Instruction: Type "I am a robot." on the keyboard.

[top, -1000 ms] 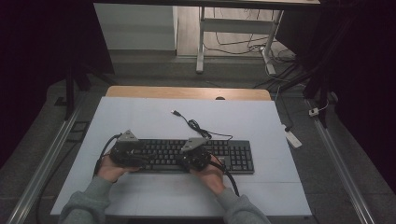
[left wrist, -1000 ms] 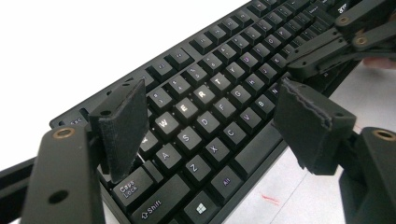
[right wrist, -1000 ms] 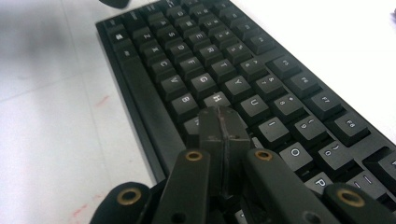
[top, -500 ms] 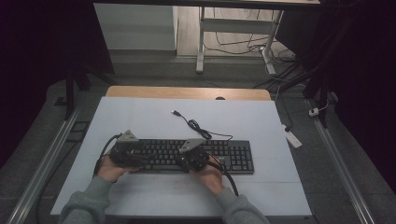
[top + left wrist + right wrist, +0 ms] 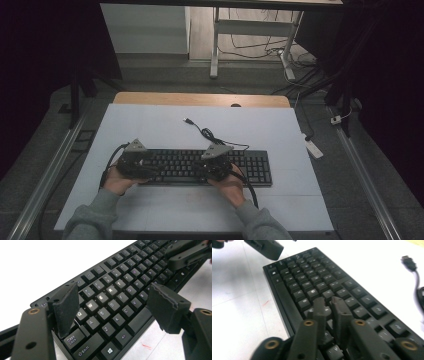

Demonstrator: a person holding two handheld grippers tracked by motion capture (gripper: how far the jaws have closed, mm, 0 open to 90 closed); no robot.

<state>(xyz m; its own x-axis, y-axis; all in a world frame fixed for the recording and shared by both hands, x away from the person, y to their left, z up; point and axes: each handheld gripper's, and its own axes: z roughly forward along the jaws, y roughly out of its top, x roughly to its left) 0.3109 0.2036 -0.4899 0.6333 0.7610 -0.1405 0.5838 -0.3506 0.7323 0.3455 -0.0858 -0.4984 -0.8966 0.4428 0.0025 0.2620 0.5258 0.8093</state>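
A black keyboard (image 5: pixel 250 167) lies along the near half of the white table (image 5: pixel 150 130). My left gripper (image 5: pixel 142 167) hovers over its left end. In the left gripper view its jaws (image 5: pixel 113 293) stand wide open above the letter keys (image 5: pixel 112 295), one pad near the back edge, the other by the front edge. My right gripper (image 5: pixel 210 169) sits over the keyboard's middle. In the right gripper view its two jaws (image 5: pixel 328 301) point down at the keys (image 5: pixel 312 280) with a narrow gap; they have just been opening, with nothing between them.
The keyboard's cable (image 5: pixel 210 135) curls behind it and ends in a loose USB plug (image 5: pixel 187 121) (image 5: pixel 408 260). A wooden strip (image 5: pixel 200 99) edges the table's far side. A white power strip (image 5: pixel 312 148) lies off the right edge. Metal rails run along both sides.
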